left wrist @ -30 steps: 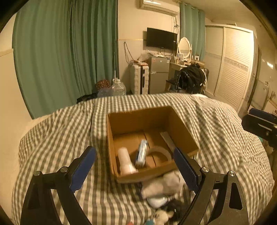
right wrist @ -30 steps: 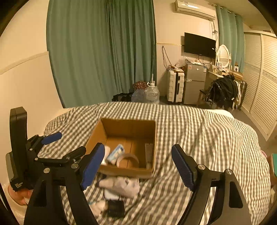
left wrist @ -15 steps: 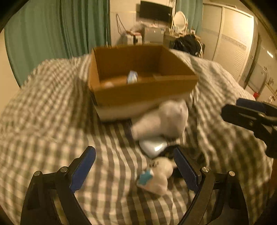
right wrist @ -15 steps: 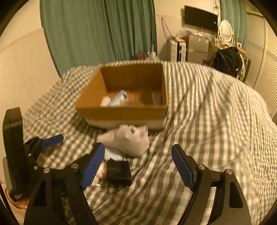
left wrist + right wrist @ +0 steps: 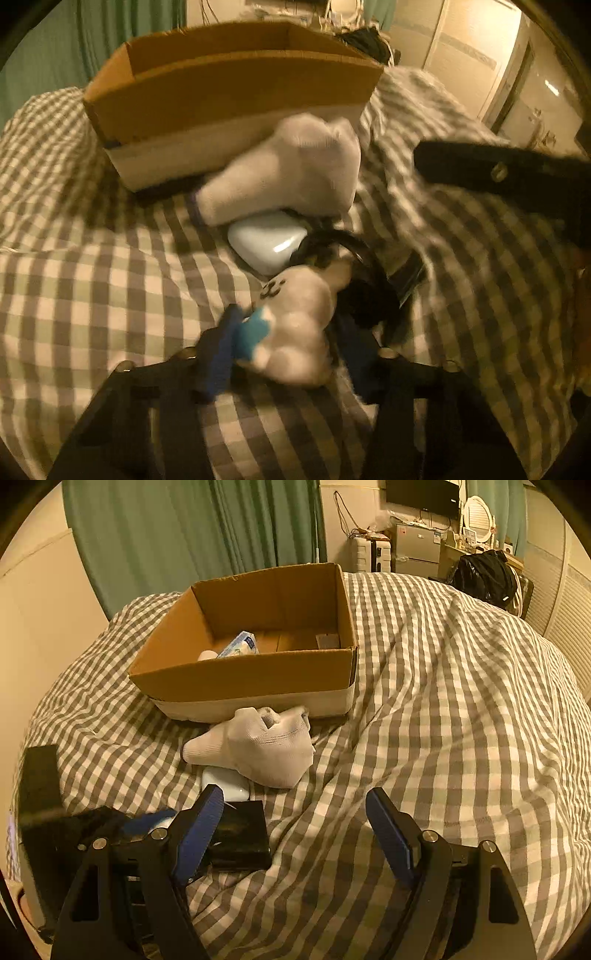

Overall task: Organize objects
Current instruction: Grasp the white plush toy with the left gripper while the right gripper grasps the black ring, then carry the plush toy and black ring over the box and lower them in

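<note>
A cardboard box [image 5: 258, 679] sits on the checked bed and holds a blue-white packet [image 5: 240, 648] and a white item. In front of it lie a white sock [image 5: 258, 746], a pale blue case [image 5: 225, 782] and a black box [image 5: 240, 840]. In the left wrist view my left gripper [image 5: 291, 350] has its jaws closed around a small white plush toy [image 5: 299, 332] with a blue tag, next to a black ring [image 5: 354, 266], the case [image 5: 269, 243] and the sock [image 5: 291, 170]. My right gripper [image 5: 295, 830] is open and empty above the bedspread.
The checked bedspread [image 5: 443, 701] covers the whole bed, with folds on the right. Green curtains [image 5: 184, 535], a fridge, a suitcase and a chair with a black bag [image 5: 484, 576] stand behind the bed. The right gripper's body [image 5: 498, 177] shows at the left view's right edge.
Both grippers dropped lower and closer to the pile in front of the box. My left gripper's jaws went from wide open to closed around the plush toy.
</note>
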Motion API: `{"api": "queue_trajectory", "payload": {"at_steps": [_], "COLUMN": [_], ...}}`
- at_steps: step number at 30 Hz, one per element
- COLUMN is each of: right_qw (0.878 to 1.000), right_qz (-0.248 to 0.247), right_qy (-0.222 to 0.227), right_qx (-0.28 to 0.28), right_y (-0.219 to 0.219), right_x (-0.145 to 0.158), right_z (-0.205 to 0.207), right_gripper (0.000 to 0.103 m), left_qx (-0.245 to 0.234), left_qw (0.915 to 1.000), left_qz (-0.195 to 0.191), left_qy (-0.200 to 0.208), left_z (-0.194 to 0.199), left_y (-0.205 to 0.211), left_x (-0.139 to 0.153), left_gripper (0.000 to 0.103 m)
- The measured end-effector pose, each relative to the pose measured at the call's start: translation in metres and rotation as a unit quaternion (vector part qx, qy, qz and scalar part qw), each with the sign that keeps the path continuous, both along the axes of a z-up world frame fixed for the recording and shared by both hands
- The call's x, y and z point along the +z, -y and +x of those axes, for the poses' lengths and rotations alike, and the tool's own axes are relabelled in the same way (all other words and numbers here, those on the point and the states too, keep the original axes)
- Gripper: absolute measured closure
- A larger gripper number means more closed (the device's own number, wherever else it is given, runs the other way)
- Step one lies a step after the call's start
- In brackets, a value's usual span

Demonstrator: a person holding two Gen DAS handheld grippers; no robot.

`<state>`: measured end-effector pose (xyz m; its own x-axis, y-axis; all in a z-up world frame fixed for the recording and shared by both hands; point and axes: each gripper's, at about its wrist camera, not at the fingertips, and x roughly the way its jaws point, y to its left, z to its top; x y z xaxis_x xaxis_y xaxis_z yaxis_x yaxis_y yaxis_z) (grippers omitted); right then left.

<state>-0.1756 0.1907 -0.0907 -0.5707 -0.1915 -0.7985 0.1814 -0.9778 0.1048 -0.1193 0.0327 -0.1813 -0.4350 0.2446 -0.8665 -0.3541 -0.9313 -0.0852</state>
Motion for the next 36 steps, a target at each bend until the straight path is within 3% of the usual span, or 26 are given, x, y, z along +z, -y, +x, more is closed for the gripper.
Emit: {"api": "queue_trajectory", "payload": {"at_steps": [5, 8, 12, 19, 26, 36], "right_qw": [1.000, 1.000, 1.000, 0.999, 0.997, 0.992], "right_qz": [0.002, 0.003, 0.007, 0.008, 0.010, 0.056], "right_qy": [-0.001, -0.002, -0.001, 0.016, 0.062, 0.096], "right_qx": [-0.003, -0.002, 0.007, 0.038, 0.039, 0.052], "right_y": [0.000, 0.001, 0.008, 0.028, 0.043, 0.069], "right_x": [-0.001, -0.001, -0.003, -0.014, -0.038, -0.068], "right_z": [0.002, 0.003, 0.004, -0.001, -0.018, -0.033], "right_gripper": [0.024, 0.024, 0.024, 0.024, 0.024, 0.025], "left_qx": [0.016, 0.034, 0.052, 0.070, 0.098, 0.113], "left_qw": [0.9998, 0.9985, 0.9956, 0.9952, 0.9892, 0.9893], "left_qz": [0.010, 0.020, 0.000, 0.004, -0.016, 0.005], "left_qy": [-0.009, -0.037, -0.078, -0.069, -0.108, -0.092], "left_z": [0.004, 0.009, 0.013, 0.003, 0.006, -0.001], "left_y": [0.006, 0.014, 0.026, 0.041, 0.056, 0.067], "left_x": [0.009, 0.029, 0.049, 0.047, 0.055, 0.050], "left_gripper": [0.052, 0.053, 0.053, 0.053, 0.053, 0.053]}}
